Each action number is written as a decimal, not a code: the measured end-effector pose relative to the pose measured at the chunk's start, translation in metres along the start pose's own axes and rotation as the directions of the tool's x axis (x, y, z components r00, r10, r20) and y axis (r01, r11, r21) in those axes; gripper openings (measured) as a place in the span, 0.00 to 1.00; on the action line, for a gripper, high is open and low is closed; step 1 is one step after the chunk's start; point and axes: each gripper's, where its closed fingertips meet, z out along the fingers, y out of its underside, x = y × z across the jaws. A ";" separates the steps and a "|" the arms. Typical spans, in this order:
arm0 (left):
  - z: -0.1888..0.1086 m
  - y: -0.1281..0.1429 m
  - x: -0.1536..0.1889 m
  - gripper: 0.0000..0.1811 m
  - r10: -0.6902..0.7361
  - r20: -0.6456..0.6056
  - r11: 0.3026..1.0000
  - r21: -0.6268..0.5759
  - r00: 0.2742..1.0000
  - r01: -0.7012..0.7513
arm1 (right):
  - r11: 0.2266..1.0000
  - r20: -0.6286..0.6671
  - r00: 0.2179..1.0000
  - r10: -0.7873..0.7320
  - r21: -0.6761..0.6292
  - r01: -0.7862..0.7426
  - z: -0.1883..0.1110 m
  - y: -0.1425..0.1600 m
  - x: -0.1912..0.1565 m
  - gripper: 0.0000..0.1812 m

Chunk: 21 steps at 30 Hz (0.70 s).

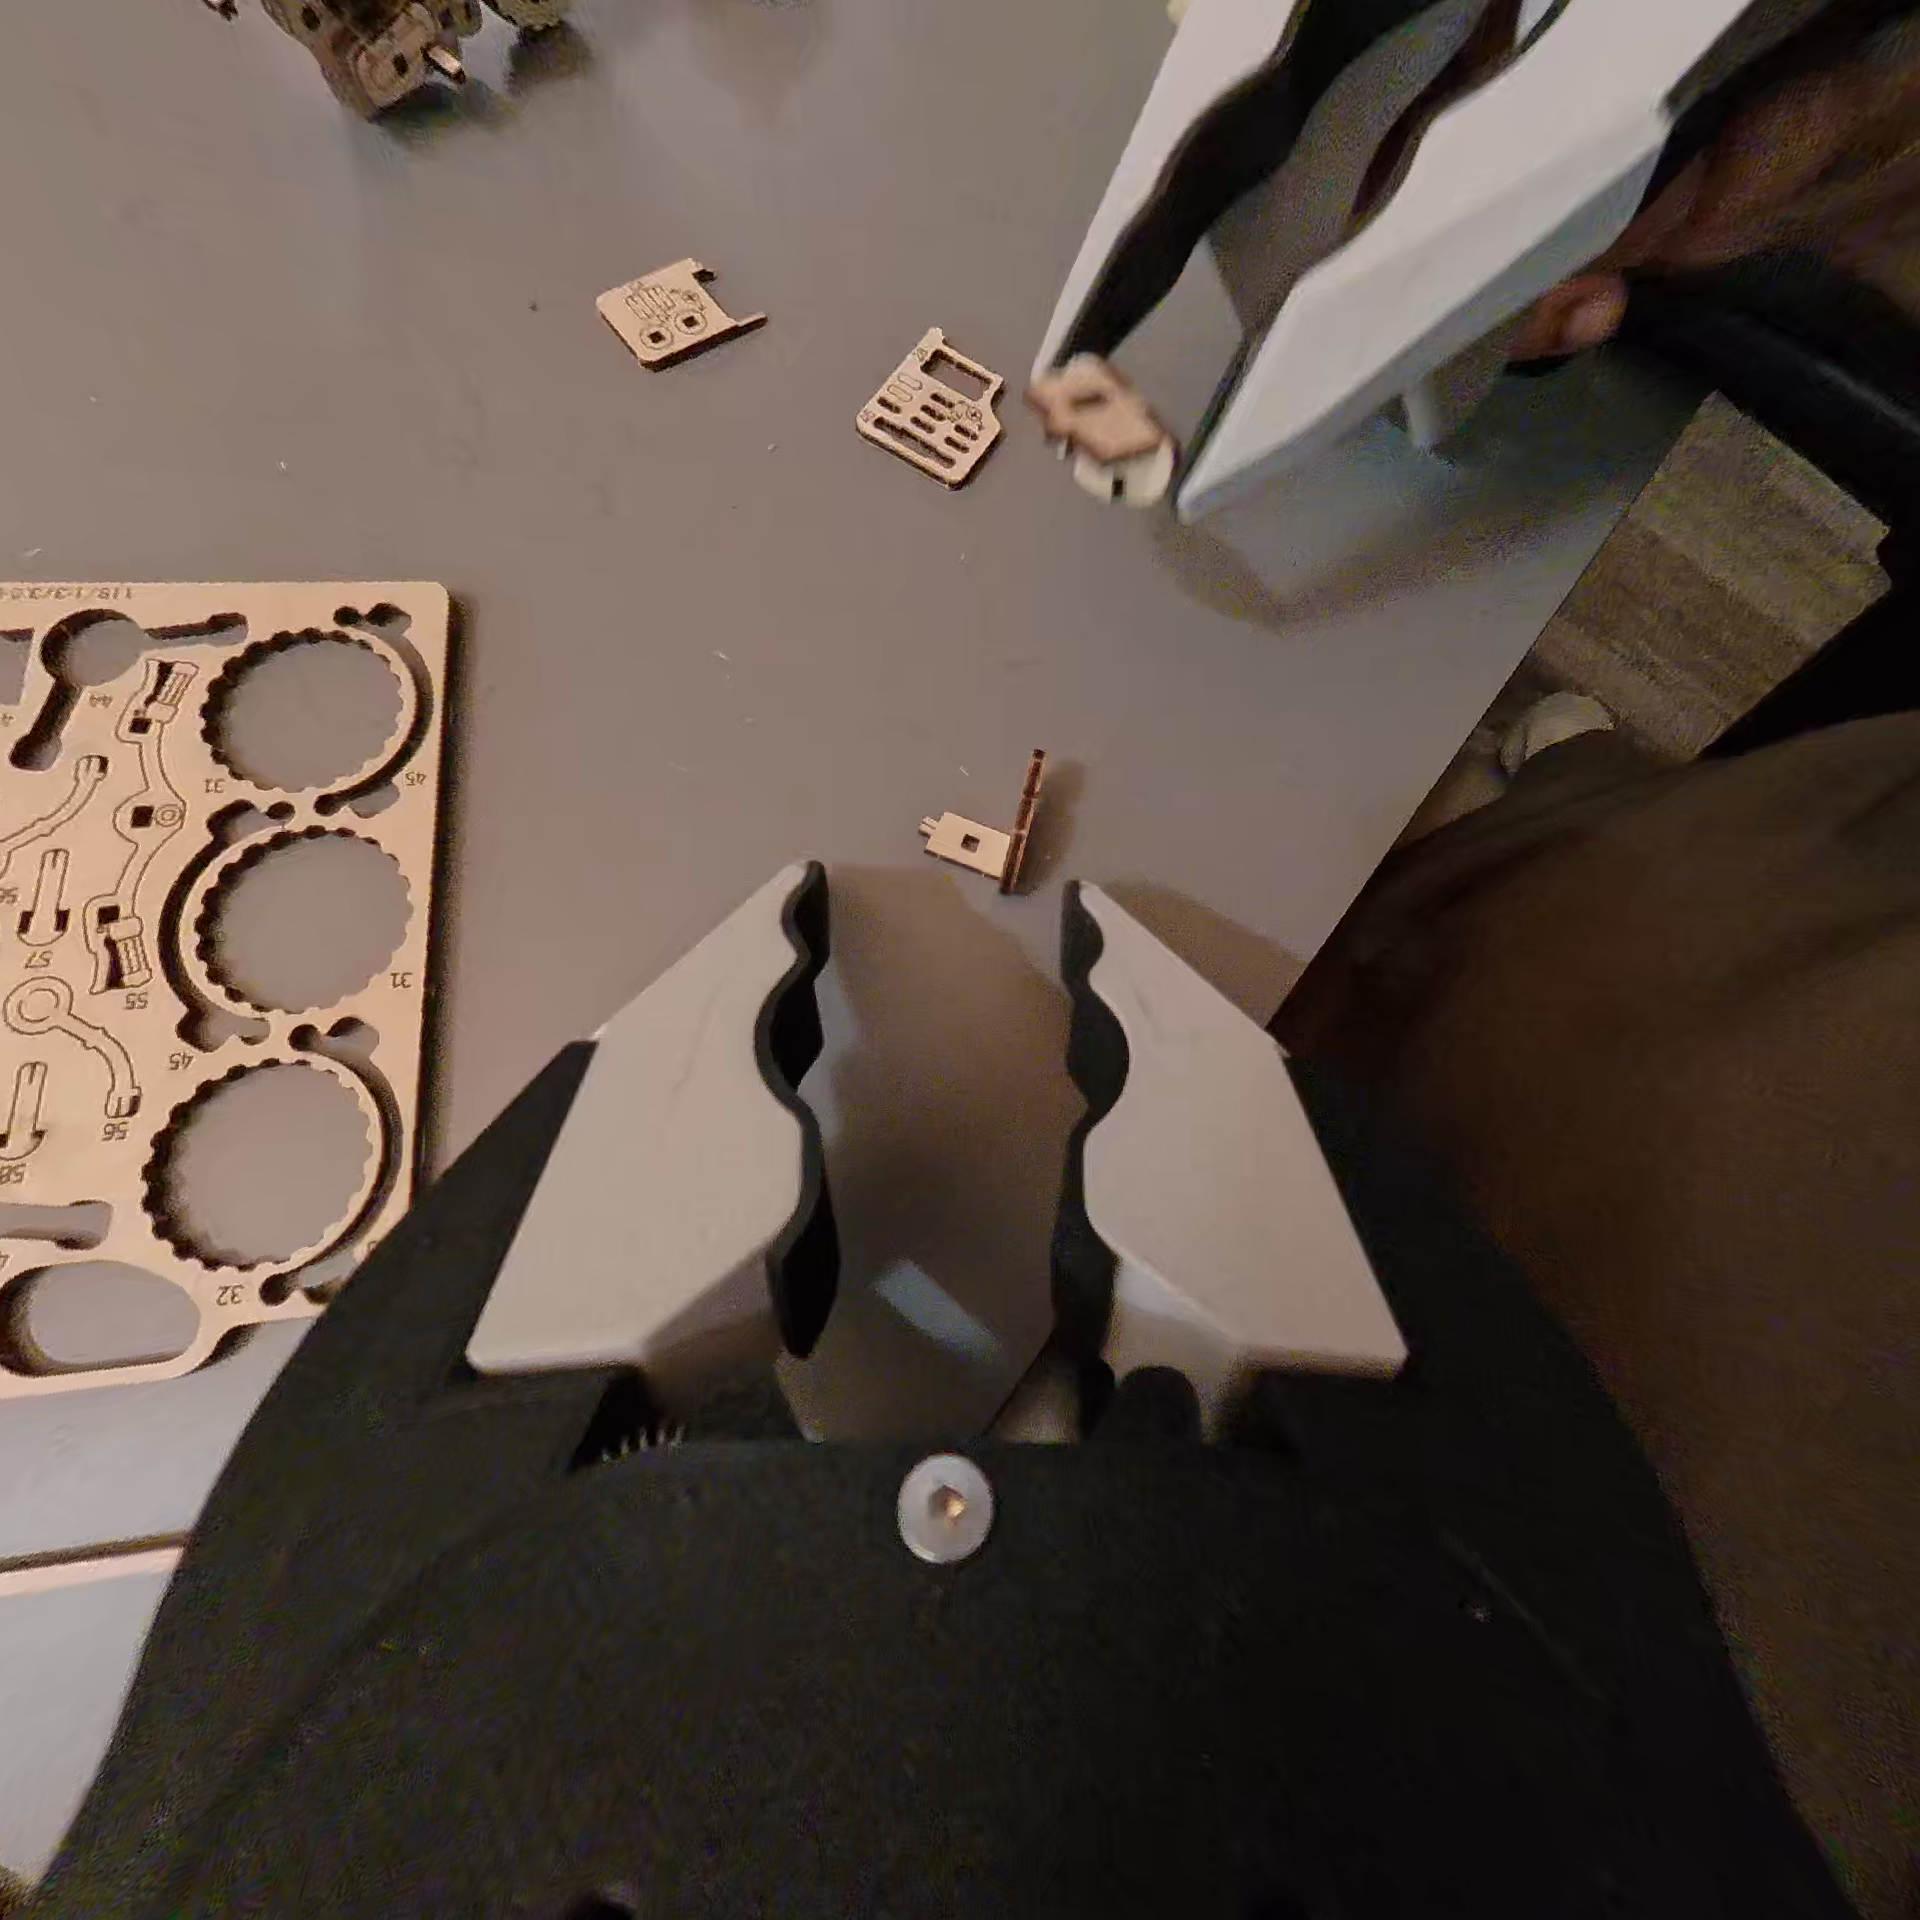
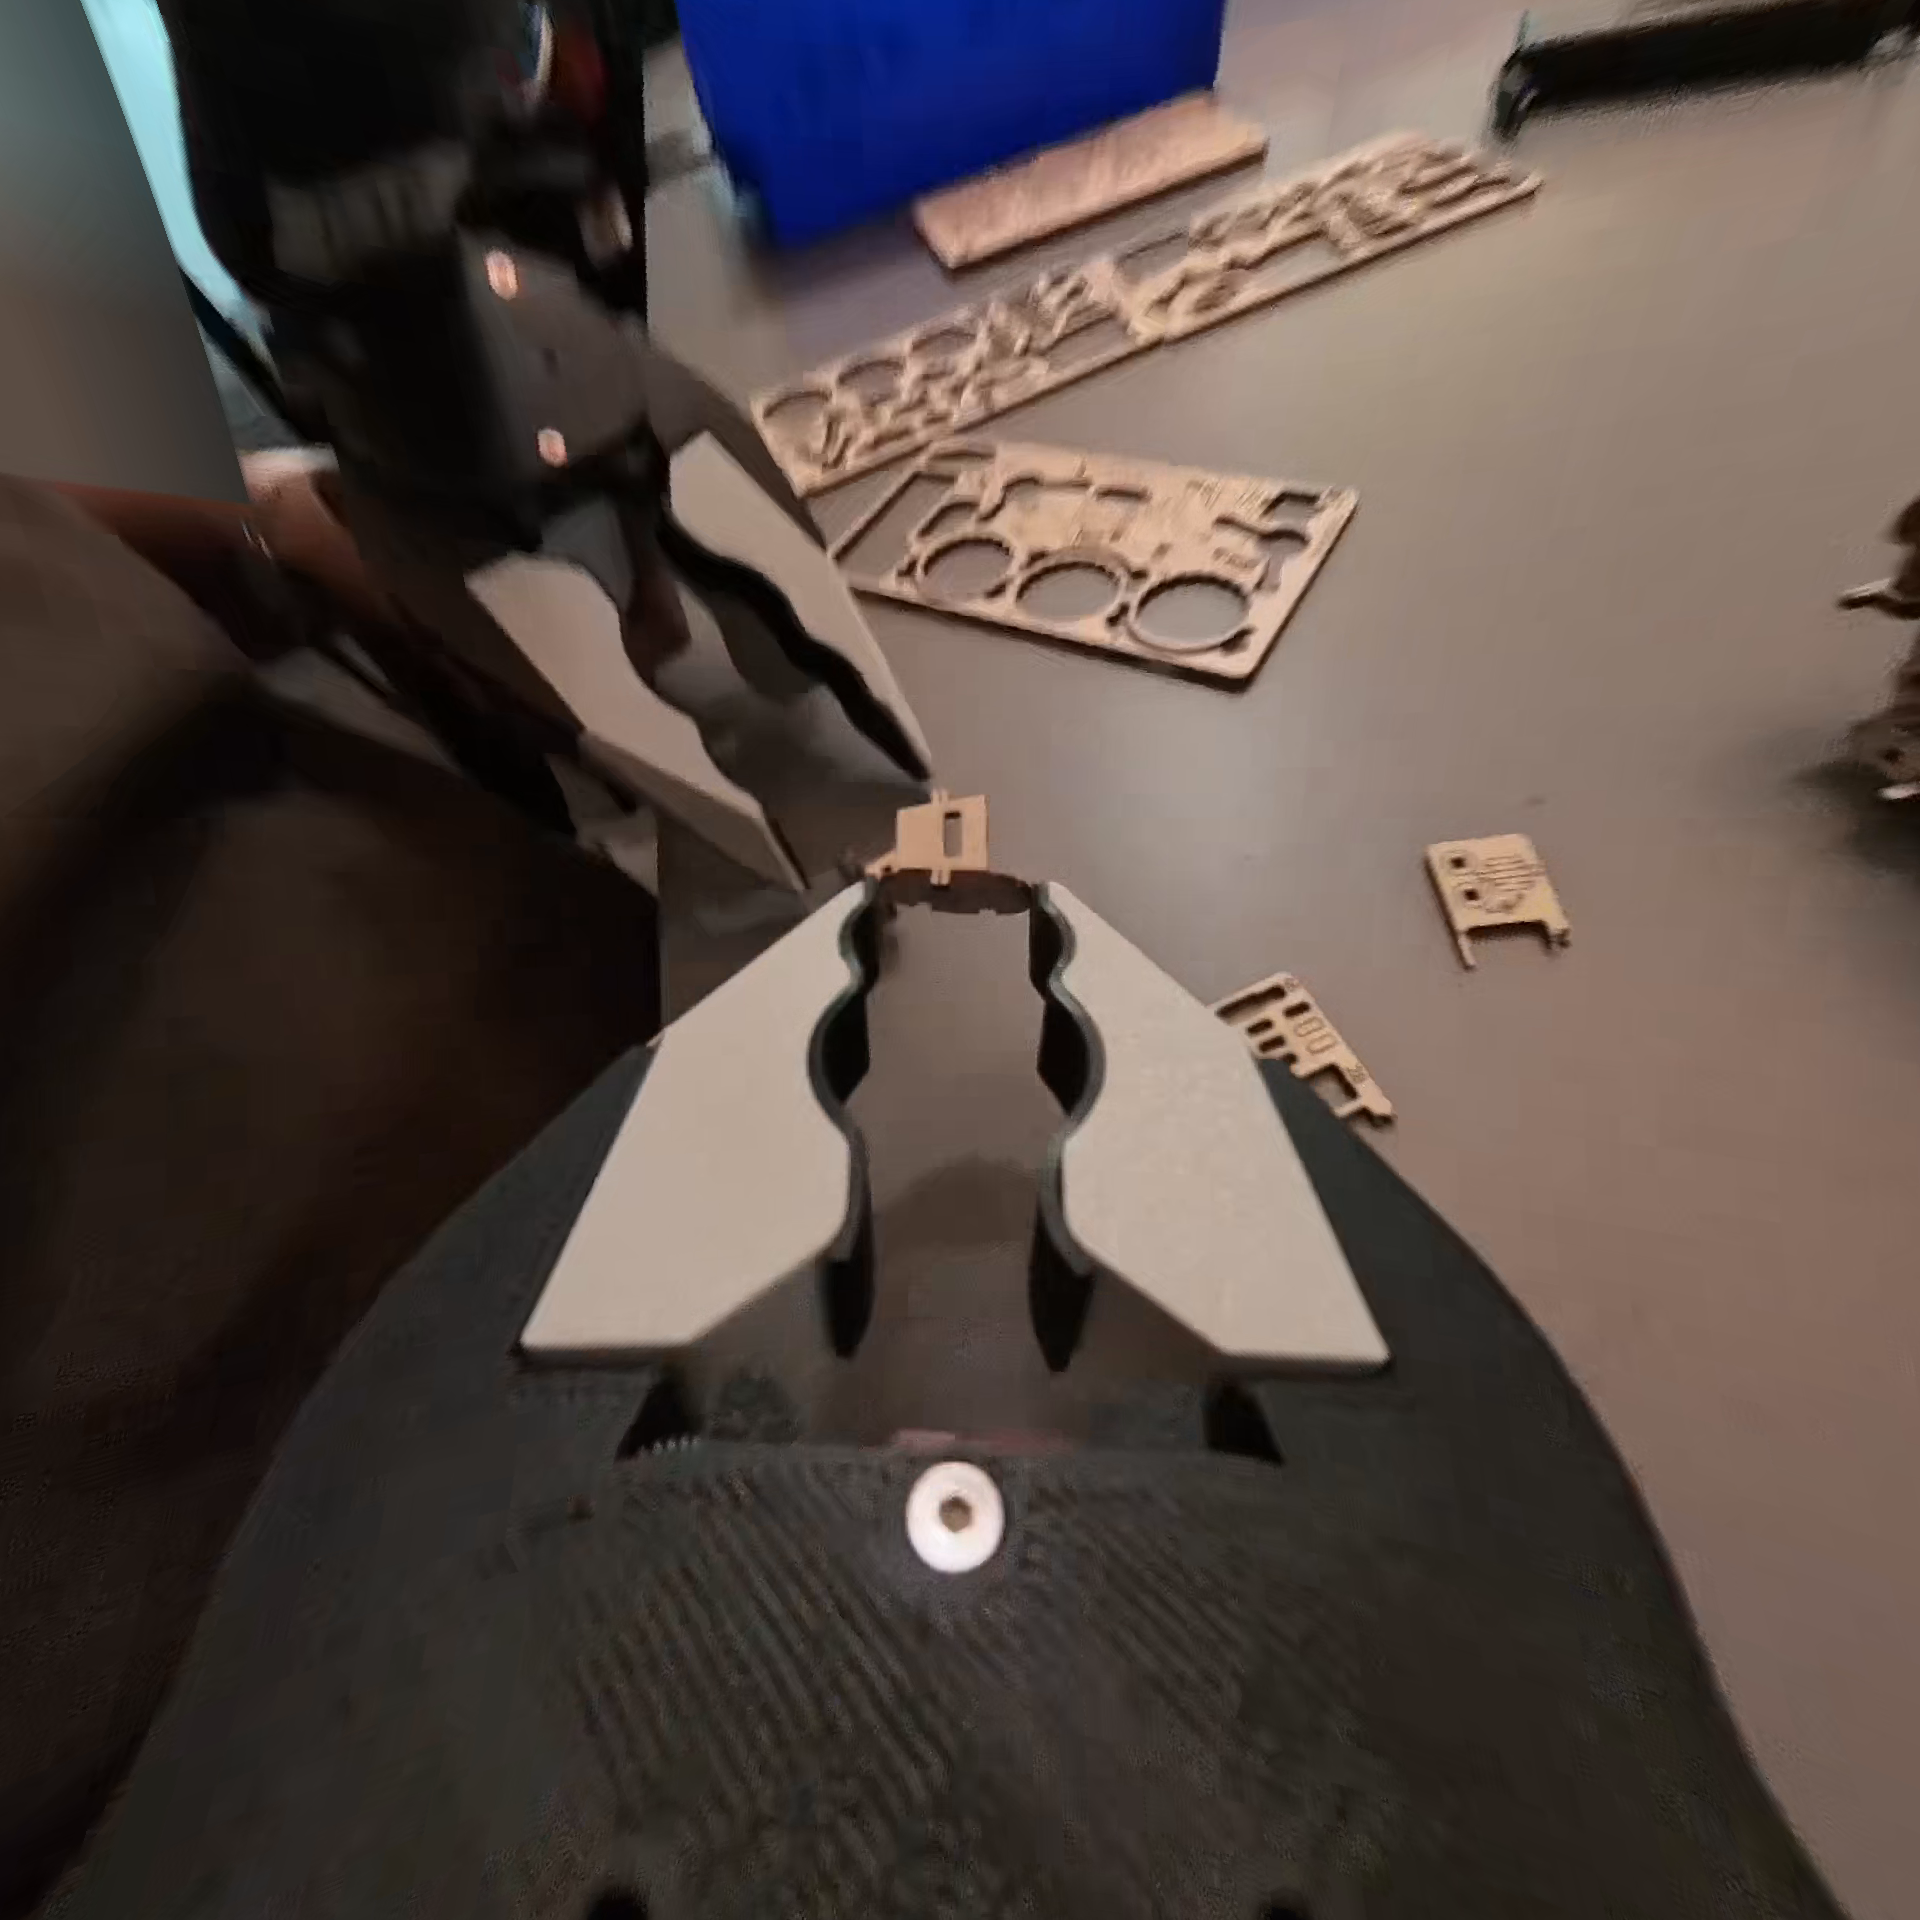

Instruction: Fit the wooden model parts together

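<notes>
Right hand-held gripper clamps small wooden assembly; printing unreadable.

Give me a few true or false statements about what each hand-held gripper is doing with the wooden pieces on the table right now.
1. The right hand-held gripper grips a small wooden assembly at its fingertips. True.
2. The left hand-held gripper holds a wooden part. False: it is open and empty.
3. A small L-shaped wooden piece lies just ahead of the left gripper. True.
4. The punched wooden sheet is stacked on the two flat square parts. False: those parts lie apart on the bare grey table.
</notes>
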 end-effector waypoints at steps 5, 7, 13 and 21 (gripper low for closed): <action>0.004 0.003 -0.004 0.20 0.019 0.033 0.999 -0.036 0.999 -0.018 | 0.998 0.048 0.997 0.059 -0.022 -0.058 0.008 0.006 -0.005 0.15; 0.004 0.002 -0.006 0.18 0.008 0.035 1.000 -0.030 0.999 -0.007 | 0.998 0.028 0.998 0.062 -0.035 -0.061 0.008 0.010 -0.002 0.15; 0.009 -0.004 -0.019 0.15 -0.005 0.073 1.000 -0.006 0.997 0.006 | 0.991 -0.053 0.998 0.042 -0.123 -0.048 0.020 0.021 0.009 0.15; 0.009 -0.007 -0.023 0.14 -0.065 0.072 0.998 0.013 0.995 0.064 | 0.988 0.025 1.000 -0.016 -0.155 0.020 0.024 0.025 -0.012 0.15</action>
